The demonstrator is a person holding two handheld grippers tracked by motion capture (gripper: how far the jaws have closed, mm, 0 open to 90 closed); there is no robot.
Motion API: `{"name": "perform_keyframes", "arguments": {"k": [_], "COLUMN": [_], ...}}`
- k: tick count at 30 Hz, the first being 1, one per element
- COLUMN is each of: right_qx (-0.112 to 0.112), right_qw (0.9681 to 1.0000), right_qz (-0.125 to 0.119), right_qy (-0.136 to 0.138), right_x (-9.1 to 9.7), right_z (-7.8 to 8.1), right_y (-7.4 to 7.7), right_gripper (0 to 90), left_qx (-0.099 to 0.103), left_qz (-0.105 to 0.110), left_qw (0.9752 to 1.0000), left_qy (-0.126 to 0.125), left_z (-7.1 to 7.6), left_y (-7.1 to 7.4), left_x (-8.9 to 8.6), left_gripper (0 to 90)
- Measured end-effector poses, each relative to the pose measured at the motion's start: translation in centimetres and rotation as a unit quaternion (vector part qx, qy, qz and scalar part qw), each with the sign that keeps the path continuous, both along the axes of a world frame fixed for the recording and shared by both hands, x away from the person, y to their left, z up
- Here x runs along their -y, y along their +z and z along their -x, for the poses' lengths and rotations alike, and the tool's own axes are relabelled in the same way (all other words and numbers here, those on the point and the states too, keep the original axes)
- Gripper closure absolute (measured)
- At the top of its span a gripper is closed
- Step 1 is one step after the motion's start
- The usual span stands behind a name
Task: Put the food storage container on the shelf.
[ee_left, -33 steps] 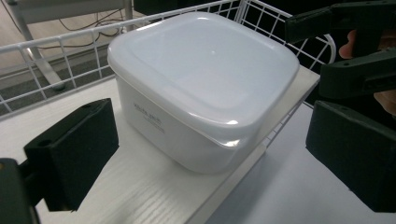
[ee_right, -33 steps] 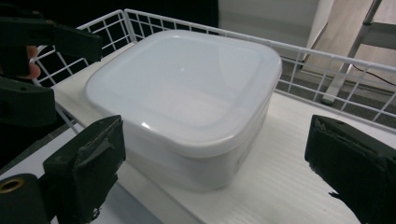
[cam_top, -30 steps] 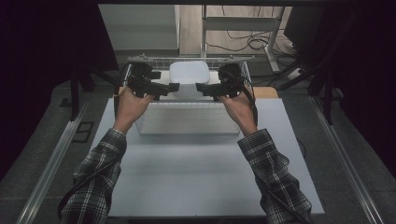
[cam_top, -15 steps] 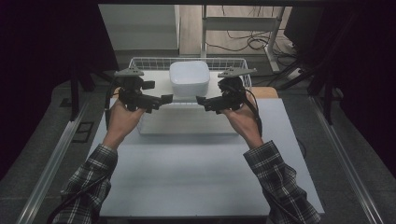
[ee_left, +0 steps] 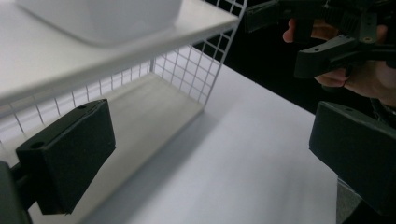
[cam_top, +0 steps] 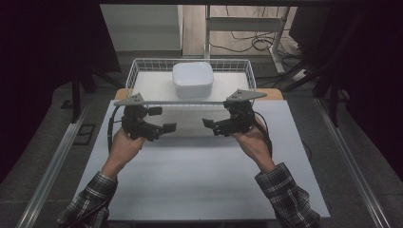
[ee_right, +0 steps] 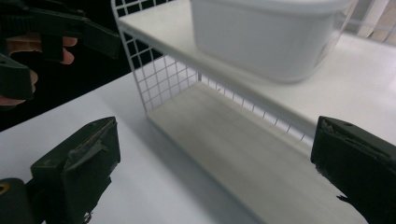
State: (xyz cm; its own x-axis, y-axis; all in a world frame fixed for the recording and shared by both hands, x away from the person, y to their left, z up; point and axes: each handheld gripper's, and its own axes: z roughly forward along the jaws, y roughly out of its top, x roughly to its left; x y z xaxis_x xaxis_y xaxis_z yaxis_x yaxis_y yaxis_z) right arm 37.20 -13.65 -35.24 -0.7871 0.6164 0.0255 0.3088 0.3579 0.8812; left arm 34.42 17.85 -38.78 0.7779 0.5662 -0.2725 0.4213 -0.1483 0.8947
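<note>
Both grippers hang above the bench (cam_top: 199, 185) with jaws spread apart and nothing between them: the left gripper (cam_top: 166, 129) at about 9 o'clock of the bench's middle, the right gripper (cam_top: 207, 124) at about 3 o'clock, their jaws aimed at each other. From either one, the wire shelf rack (cam_top: 138, 71) lies toward 12 o'clock, just beyond them at the far edge of the bench. Its long axis runs 9 to 3 o'clock, across the person's front, so each gripper sits near one end and neither is clearly nearer. A white lidded tub (cam_top: 192, 79) stands upright on the rack's upper shelf, roughly centred, squarish, with no clear long axis. In the right gripper view the tub (ee_right: 271, 37) sits above a bare lower shelf (ee_right: 243, 154). Any reach for rack or tub would likely go forward and inward.
</note>
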Motion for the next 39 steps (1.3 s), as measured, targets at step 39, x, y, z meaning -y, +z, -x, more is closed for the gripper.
{"name": "perform_keyframes", "arguments": {"k": [39], "right_qx": [-0.023], "right_qw": [0.9988], "right_qz": [0.02], "right_qy": [-0.039], "right_x": [7.3], "right_z": [7.6], "right_y": [-10.5], "right_gripper": [0.2], "left_qx": [-0.009], "left_qz": [-0.031], "left_qw": [0.999], "left_qy": [0.032], "left_z": [7.9], "left_y": [-11.2], "left_x": [-1.1], "left_gripper": [0.0]}}
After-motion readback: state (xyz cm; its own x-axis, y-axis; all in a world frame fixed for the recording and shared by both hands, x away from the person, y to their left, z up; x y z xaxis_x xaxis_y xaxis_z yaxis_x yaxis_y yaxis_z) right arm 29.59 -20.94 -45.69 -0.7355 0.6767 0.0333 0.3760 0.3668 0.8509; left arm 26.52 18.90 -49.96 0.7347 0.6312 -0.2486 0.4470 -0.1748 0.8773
